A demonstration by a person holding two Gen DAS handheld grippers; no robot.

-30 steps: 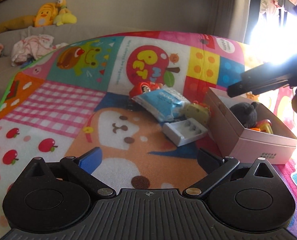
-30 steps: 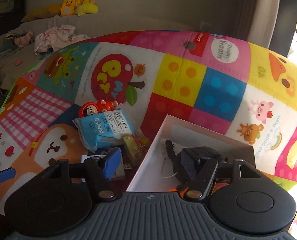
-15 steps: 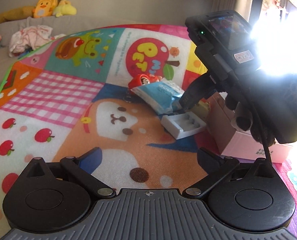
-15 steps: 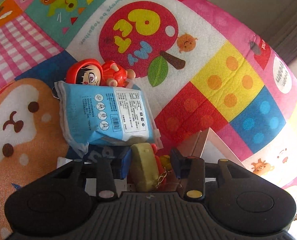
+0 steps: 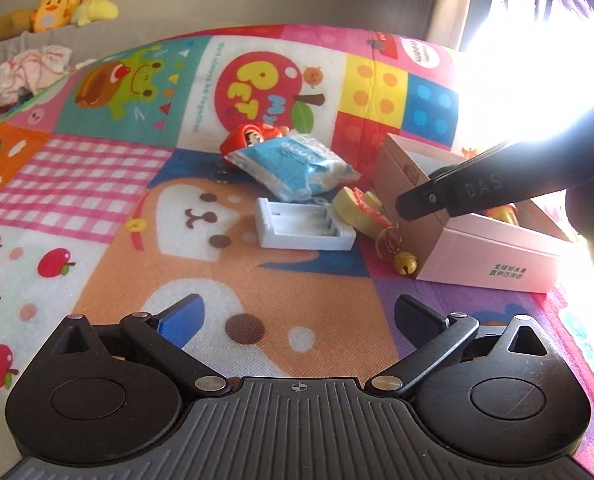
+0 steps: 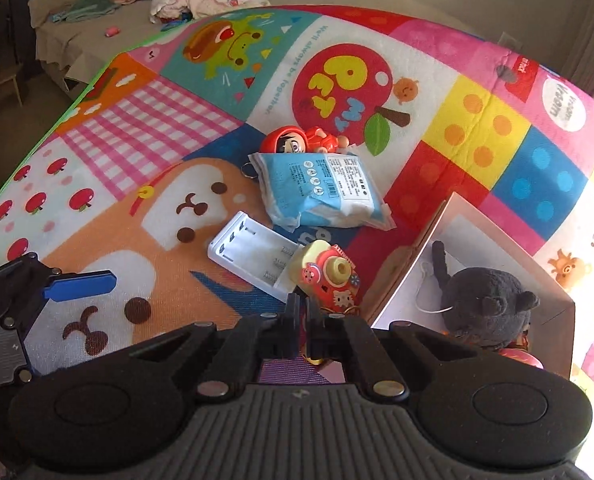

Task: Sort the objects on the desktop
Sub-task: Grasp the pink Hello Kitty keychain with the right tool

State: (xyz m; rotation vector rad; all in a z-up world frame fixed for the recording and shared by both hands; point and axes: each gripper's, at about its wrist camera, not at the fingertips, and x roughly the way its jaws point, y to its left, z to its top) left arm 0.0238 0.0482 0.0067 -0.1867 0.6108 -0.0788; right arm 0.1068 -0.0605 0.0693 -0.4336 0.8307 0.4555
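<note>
Sitting in pink box (image 6: 473, 216): black plush (image 6: 485, 304); right tool (image 6: 301, 312) closed empty, left tool (image 5: 297, 312) open.

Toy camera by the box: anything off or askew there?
Yes. The toy camera lies tipped against the white battery case, outside the pink box. The right gripper is shut just short of it; whether it pinches the charm chain is unclear.

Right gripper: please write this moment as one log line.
right gripper: shut, empty | toy camera: on mat | left gripper: open | pink box: untouched
</note>
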